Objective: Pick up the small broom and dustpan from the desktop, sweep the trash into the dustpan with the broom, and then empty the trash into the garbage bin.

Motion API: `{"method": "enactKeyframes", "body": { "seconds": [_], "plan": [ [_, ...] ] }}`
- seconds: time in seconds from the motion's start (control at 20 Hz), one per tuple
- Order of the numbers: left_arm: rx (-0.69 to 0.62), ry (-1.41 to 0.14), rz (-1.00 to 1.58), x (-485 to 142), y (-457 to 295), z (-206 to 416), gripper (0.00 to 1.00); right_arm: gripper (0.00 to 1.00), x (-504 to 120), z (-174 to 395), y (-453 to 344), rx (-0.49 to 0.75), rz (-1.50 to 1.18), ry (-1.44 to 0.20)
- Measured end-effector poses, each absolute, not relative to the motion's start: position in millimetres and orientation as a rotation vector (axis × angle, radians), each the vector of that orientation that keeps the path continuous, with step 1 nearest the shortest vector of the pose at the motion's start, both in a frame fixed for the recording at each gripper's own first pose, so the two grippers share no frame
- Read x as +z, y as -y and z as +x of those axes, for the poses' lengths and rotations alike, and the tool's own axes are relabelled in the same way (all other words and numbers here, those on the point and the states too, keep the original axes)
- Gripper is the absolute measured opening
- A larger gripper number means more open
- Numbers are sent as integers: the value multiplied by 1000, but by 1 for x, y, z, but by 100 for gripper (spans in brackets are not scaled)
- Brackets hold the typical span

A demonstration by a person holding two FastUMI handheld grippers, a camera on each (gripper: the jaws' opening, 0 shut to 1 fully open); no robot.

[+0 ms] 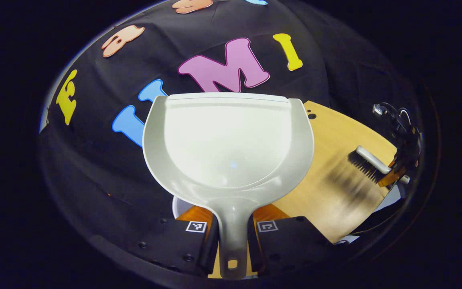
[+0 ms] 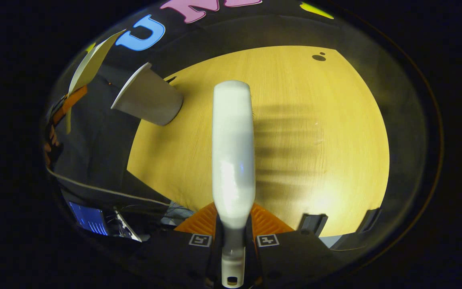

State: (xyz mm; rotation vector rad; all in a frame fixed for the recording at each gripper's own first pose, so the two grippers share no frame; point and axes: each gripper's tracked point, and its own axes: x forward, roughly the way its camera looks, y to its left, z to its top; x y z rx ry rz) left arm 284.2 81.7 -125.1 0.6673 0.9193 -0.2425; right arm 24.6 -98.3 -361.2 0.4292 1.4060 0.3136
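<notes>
My left gripper (image 1: 233, 235) is shut on the handle of the pale grey dustpan (image 1: 227, 144), which is raised in front of the wall with its scoop showing nothing inside. A white bin rim (image 1: 179, 206) peeks out just below the pan. My right gripper (image 2: 233, 230) is shut on the handle of the white broom (image 2: 233, 152), held over the wooden table (image 2: 315, 120). In the left gripper view the broom (image 1: 369, 160) hangs bristles down at far right in the right gripper (image 1: 395, 172). The right gripper view has the tilted dustpan (image 2: 90, 64) edge-on above the garbage bin (image 2: 148, 100).
The wooden table (image 1: 335, 160) has a small dark hole (image 2: 319, 57) near its far corner. The bin stands at the table's left edge in the right gripper view. A lit screen (image 2: 88, 218) and a cable lie off the table at lower left.
</notes>
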Motion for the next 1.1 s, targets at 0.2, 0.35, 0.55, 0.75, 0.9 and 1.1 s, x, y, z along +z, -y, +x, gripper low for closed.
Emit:
{"method": "enactKeyframes", "body": {
  "seconds": [0.2, 0.35, 0.55, 0.75, 0.9, 1.1],
  "plan": [
    [-259, -1061, 413, -183, -45, 220, 29, 26, -377, 46, 82, 208, 446, -1370],
    [-238, -1135, 318, -207, -33, 195, 29, 26, -391, 59, 72, 158, 475, -1352],
    [-197, -1247, 288, -251, -33, 162, 29, 26, -433, 51, 76, 134, 324, -1392],
    [-158, -1426, 213, -272, -15, 148, 30, 23, -478, 23, 62, 131, 310, -1529],
    [-133, -1522, 116, -279, 0, 139, 30, 27, -493, 25, 55, 138, 252, -1556],
    [-57, -1598, 98, -276, -1, 131, 29, 27, -506, 33, 45, 128, 270, -1602]
  ]
}}
